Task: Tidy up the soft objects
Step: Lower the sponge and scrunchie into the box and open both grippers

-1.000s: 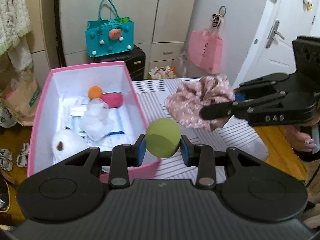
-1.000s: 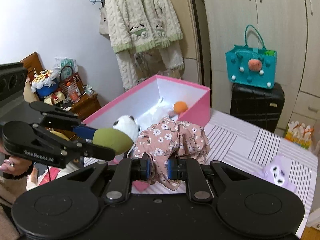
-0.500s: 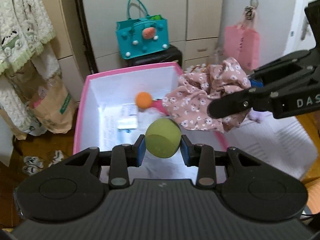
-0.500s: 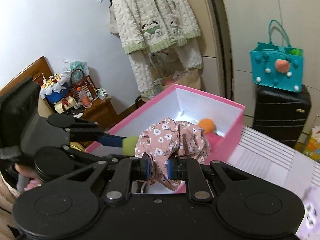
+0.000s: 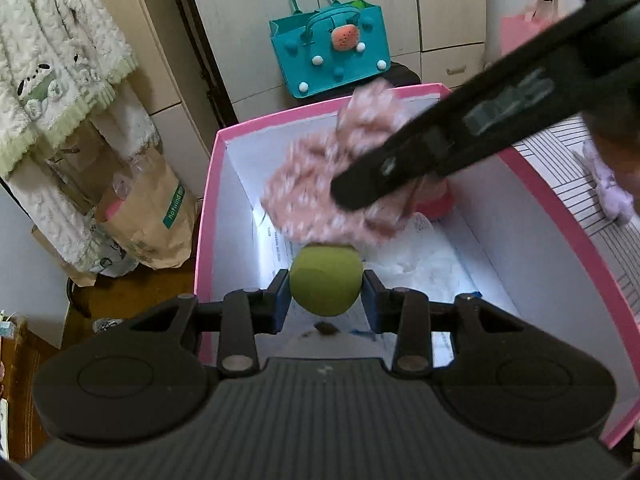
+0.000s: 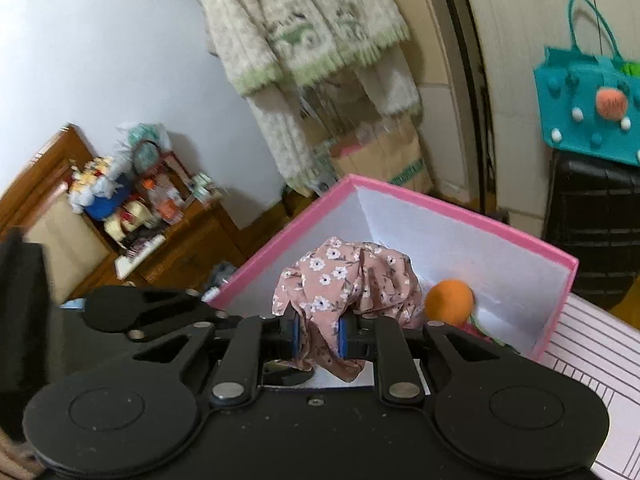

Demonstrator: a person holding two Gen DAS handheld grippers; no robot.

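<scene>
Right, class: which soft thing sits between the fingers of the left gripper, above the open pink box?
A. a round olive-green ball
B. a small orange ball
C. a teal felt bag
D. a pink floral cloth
A: the round olive-green ball sits between the left gripper's blue pads, over the pink box.

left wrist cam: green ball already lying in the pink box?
No, the green ball sits between the left gripper jaws above the pink box.

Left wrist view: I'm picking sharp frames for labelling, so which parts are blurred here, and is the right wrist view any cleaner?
Left wrist view: the floral cloth and the right hand-held gripper smear; the green ball stays sharp. Right wrist view: the cloth is crisp, the hanging clothes blurred.
</scene>
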